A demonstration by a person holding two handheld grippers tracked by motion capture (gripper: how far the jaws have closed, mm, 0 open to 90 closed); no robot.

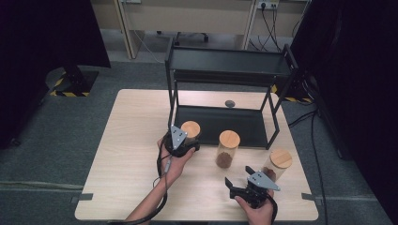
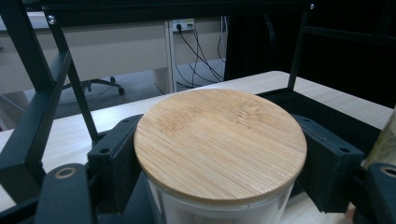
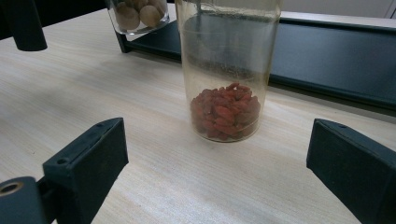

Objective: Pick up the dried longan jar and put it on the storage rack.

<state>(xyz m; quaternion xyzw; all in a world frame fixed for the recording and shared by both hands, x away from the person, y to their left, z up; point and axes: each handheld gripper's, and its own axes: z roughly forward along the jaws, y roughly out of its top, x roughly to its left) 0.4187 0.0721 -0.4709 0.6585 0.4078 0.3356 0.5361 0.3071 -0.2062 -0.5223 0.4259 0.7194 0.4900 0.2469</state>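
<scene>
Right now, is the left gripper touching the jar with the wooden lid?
Touching. The left gripper view shows the left gripper's pads pressed against both sides of the jar, just under its lid.

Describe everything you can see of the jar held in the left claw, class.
The jar is a clear glass cylinder topped by a round, pale bamboo lid with visible grain, seated flat and closed. It stands upright at the front edge of the black metal rack's lower shelf, near its left post. The left claw is shut on it, black pads pressing both sides just under the lid. From the right claw's camera, round pale nuts show at its bottom.
</scene>
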